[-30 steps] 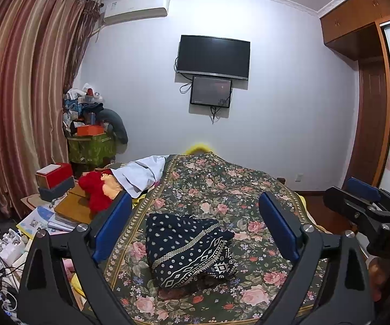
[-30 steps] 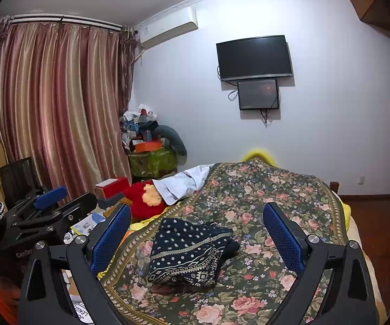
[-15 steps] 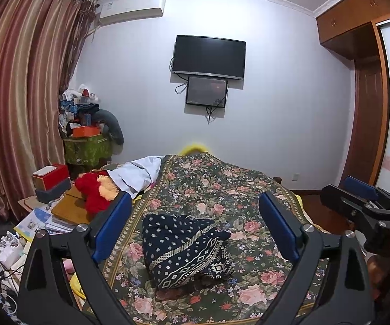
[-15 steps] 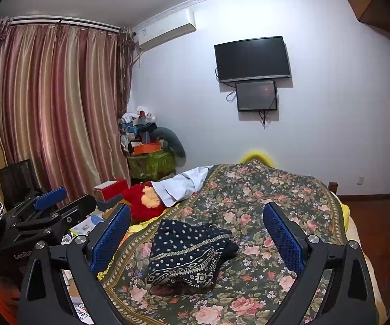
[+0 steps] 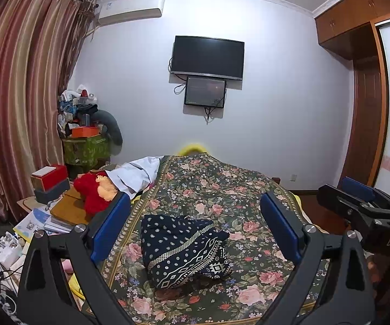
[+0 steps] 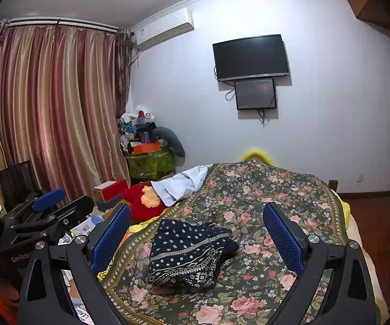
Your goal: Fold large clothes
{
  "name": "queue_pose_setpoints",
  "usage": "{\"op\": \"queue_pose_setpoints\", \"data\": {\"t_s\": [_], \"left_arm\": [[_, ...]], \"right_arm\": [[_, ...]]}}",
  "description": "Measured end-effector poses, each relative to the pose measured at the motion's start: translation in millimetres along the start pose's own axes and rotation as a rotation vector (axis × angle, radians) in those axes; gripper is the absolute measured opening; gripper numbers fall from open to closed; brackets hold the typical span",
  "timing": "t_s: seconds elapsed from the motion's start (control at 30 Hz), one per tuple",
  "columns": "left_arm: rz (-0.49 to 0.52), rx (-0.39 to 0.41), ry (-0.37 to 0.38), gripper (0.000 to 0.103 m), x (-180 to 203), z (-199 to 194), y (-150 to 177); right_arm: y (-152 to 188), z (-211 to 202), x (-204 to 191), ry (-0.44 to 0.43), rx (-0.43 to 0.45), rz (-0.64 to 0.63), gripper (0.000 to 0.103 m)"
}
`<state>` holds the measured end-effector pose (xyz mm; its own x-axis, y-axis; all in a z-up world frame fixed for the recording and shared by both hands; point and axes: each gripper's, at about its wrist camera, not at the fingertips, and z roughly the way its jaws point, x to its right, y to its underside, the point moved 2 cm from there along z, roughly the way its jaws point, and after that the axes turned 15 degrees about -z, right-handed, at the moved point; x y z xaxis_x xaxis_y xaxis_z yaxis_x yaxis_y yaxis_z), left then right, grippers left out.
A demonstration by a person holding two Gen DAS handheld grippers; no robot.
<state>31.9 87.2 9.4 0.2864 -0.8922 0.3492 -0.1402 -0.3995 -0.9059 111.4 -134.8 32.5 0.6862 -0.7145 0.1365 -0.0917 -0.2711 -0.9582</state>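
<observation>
A navy garment (image 5: 184, 249) with white dots and a patterned band lies folded into a thick bundle on the floral bedspread (image 5: 222, 189). In the right wrist view the same garment (image 6: 189, 254) sits near the bed's near end. My left gripper (image 5: 195, 222) hangs above and short of it, open, with nothing between its blue pads. My right gripper (image 6: 195, 227) is likewise open and empty, held back from the bundle. Each gripper shows in the other's view: the right one (image 5: 363, 205) at the right edge, the left one (image 6: 45, 216) at the left.
A red plush toy (image 5: 94, 192) and a white cloth (image 5: 138, 173) lie at the bed's left side. Books, boxes and cables (image 5: 40, 216) crowd the floor on the left. A cluttered green cabinet (image 5: 86, 149) stands by the curtains (image 5: 18, 108). A wardrobe (image 5: 368, 103) is on the right.
Both views have shifted only slightly; the grippers stay open and the folded garment has not moved on the bed.
</observation>
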Motion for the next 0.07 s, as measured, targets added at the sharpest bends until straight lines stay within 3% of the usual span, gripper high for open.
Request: {"op": "queue_pose_setpoints", "data": {"t_s": [0.07], "left_arm": [[0.001, -0.001, 0.001, 0.097, 0.2, 0.1, 0.0]], "right_arm": [[0.2, 0.0, 0.3, 0.001, -0.002, -0.001, 0.098]]}}
